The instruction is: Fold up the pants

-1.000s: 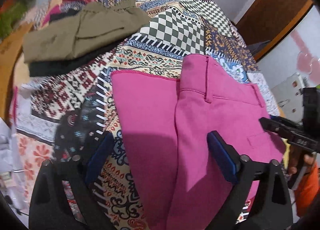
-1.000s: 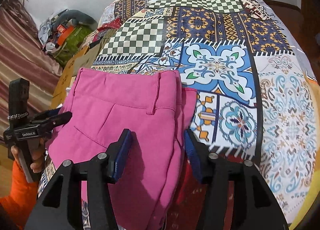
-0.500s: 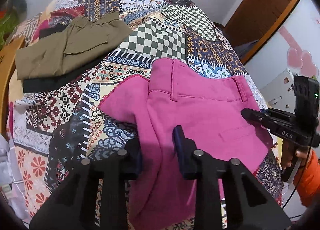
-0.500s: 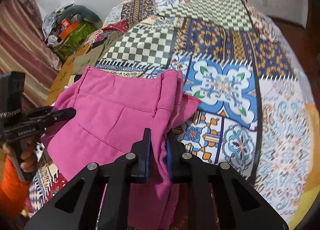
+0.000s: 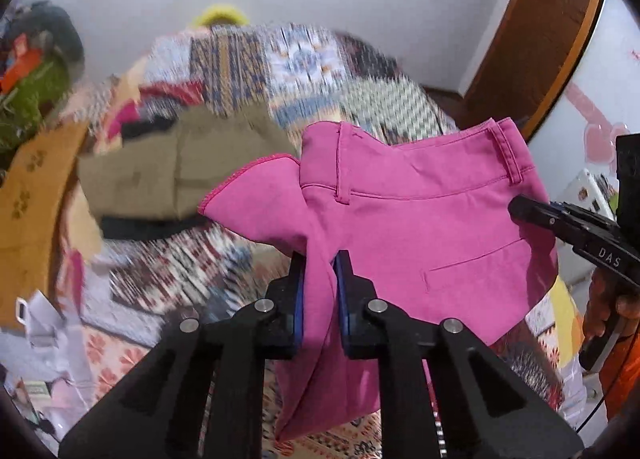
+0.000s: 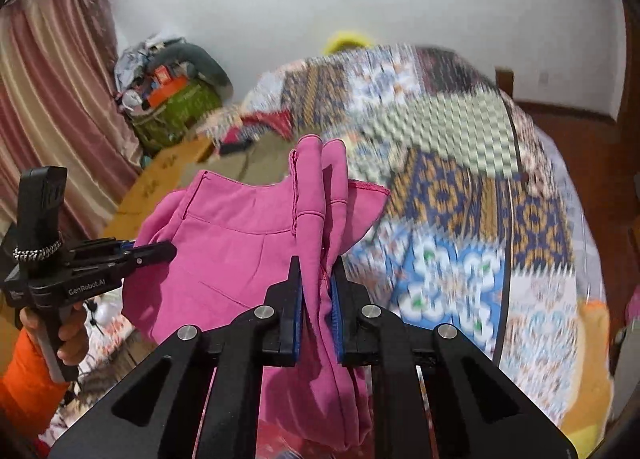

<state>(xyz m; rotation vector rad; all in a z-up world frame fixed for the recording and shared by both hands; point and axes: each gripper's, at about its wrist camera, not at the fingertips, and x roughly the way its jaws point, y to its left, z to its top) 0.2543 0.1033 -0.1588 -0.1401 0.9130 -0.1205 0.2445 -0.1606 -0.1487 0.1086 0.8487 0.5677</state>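
Both grippers, earlier open, now clamp pink pants (image 5: 420, 219), lifted off bedspread (image 5: 240, 59).

Bedroom: quilted bed (image 6: 460, 195), curtains (image 6: 52, 99)

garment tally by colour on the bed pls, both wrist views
Pink: 1, pants, held up off the quilt
Olive: 1, folded garment
Black: 1, folded garment under the olive one
Total: 3
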